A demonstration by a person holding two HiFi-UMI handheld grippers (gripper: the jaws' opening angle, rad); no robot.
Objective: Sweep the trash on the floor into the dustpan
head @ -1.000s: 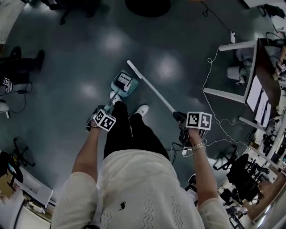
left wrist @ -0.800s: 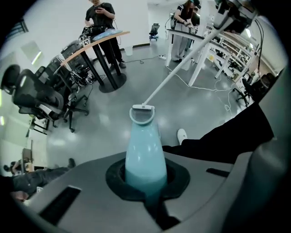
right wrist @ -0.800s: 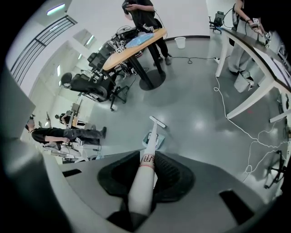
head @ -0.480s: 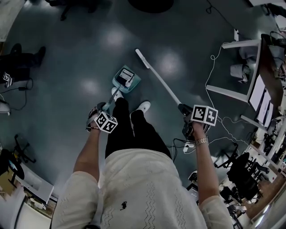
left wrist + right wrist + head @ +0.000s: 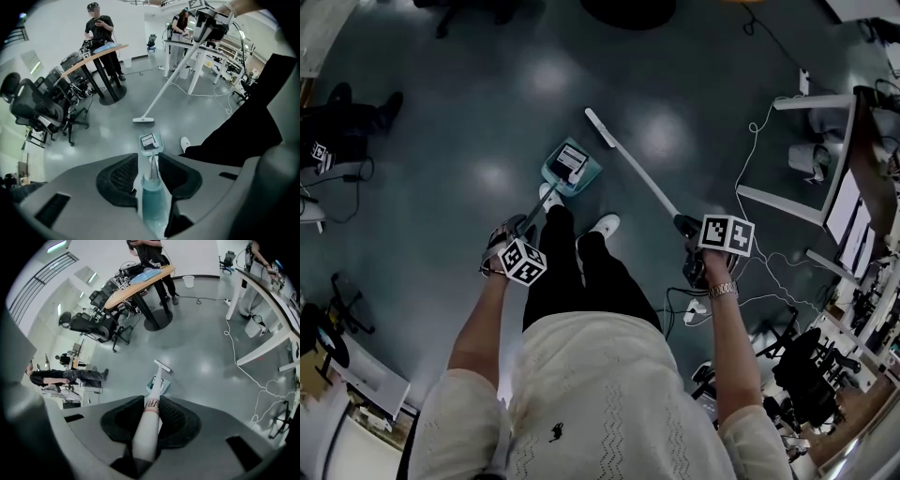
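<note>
— Dustpan [image 5: 587, 182] first: where is it in the head view?
— On the floor [image 5: 469, 112], just ahead of the person's white shoes [image 5: 605, 225], with its mouth turned away from them. A flat white-and-dark packet [image 5: 573, 159] of trash lies inside the dustpan.
— And the broom?
— The broom pole [image 5: 639, 176] slants off to the right of the dustpan. The broom head [image 5: 598, 127] is on the floor near the dustpan's far right corner. The right claw [image 5: 682, 225] has the pole's upper end. The left claw [image 5: 523, 227] is at the top of the dustpan's long handle [image 5: 539, 208].
— What does the left gripper view give?
— The left claw [image 5: 149, 157] has just been opening its jaws. The teal handle [image 5: 152, 201] stands between them, and the pads sit loosely about it rather than clamped. At the handle's foot is the dustpan [image 5: 159, 146] with the packet in it. The broom head [image 5: 143, 120] lies flat just beyond the dustpan, and one shoe shows to its right.
— And the right gripper view?
— The right claw [image 5: 152, 397] is closed tight on the white broom pole [image 5: 147, 427], both pads against it. The pole runs down past the dustpan [image 5: 164, 384], which shows teal beside it and partly behind it. The broom head [image 5: 162, 365] rests on the floor just past the dustpan.
</note>
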